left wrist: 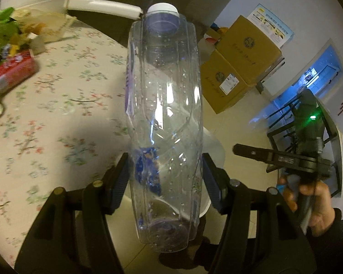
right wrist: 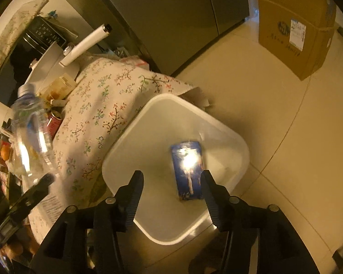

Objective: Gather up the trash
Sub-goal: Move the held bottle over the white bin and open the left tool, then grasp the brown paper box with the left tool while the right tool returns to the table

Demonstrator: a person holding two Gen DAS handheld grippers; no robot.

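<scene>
While the bin is only just getting its first bits, I'd say this trash run is maybe a third done, going purely by what's lying around.

Right side first: the right gripper [right wrist: 171,196] hangs over the white bin [right wrist: 116,159], which sits on the floor right against the cloth-covered table [right wrist: 107,105]. Its jaws stand apart with nothing pinched between them. A blue shiny packet [right wrist: 188,171] shows just above the fingertips, over the bin's middle. Glare and blur make it hard to say if it's lying on the bottom or mid-drop, but it's clear of the pads. Apart from that packet, the bin looks empty.

Left side: the left gripper [left wrist: 164,182] is clamped on a clear plastic bottle [left wrist: 164,105], pads pressing its lower body at 9 and 3 o'clock, white cap pointing to 12. It's empty apart from droplets, with a bit of torn blue label at about 7 o'clock. In the right wrist view that same bottle is at 9 o'clock, hanging over the table edge, so it's not above the bin yet.

What's left, as far as I can tell: the bottle needs to go in, and there's still a pile on the table at 10 o'clock in the left view, including a red packet [left wrist: 16,68], green wrappers [left wrist: 2,27] and some crumpled stuff. A red can [right wrist: 54,121] shows beside the bottle in the right view too.

The cardboard boxes [left wrist: 244,61] on the floor at 2 o'clock look closed, so no idea what's in them.
</scene>
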